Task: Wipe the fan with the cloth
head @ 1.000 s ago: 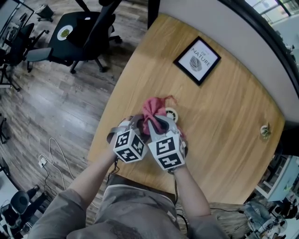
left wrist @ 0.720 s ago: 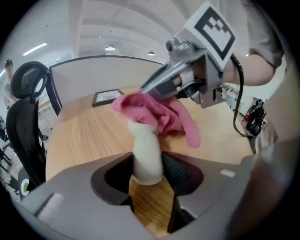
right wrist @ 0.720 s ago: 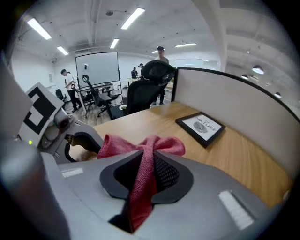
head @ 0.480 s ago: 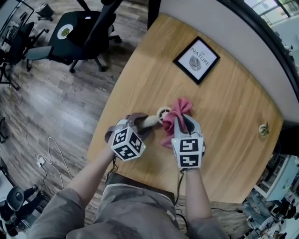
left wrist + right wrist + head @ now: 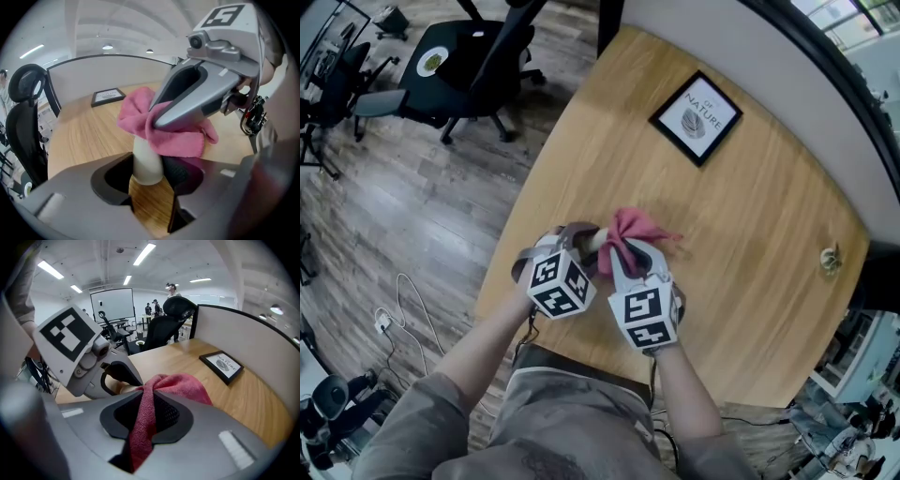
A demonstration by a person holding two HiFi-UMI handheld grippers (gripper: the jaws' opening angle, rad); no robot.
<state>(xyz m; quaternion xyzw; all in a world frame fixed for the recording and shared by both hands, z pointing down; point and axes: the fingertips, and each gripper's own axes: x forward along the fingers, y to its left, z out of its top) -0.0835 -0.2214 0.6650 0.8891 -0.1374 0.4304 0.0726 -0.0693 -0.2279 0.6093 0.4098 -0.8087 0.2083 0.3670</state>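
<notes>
Observed: the fan (image 5: 147, 163) is off the worktop (image 5: 750, 244), over its near-left corner, in front of the person. Only its white handle is in plain sight. The upper part is covered by the cloth (image 5: 636, 228).

Left gripper (image 5: 581, 246): the fingers (image 5: 182, 171) are set wide and closed on the fan handle, which stands upright between them. One pad is against each side of the handle. The bare wood of the worktop shows below the handle's lower end.

Right gripper (image 5: 148, 397): the fingers (image 5: 171, 415) are closed tight on a gathered fold of the pink cloth. The fold runs down between the pads and hangs out beneath them. The rest of the cloth bunches beyond the fingertips. In the left gripper view it lies draped over the top of the fan handle, touching it, with one right finger pressed into it from above.

The two grippers sit side by side and close together, left one nearer the worktop's left edge. Both point downward and away from the person.

Other items: a black-framed picture (image 5: 697, 119) lies flat near the far edge, well apart from the fan. A small object (image 5: 832, 262) sits close to the right edge; its nature cannot be determined. A black office chair (image 5: 455, 66) stands on the wooden floor beyond the left edge.
</notes>
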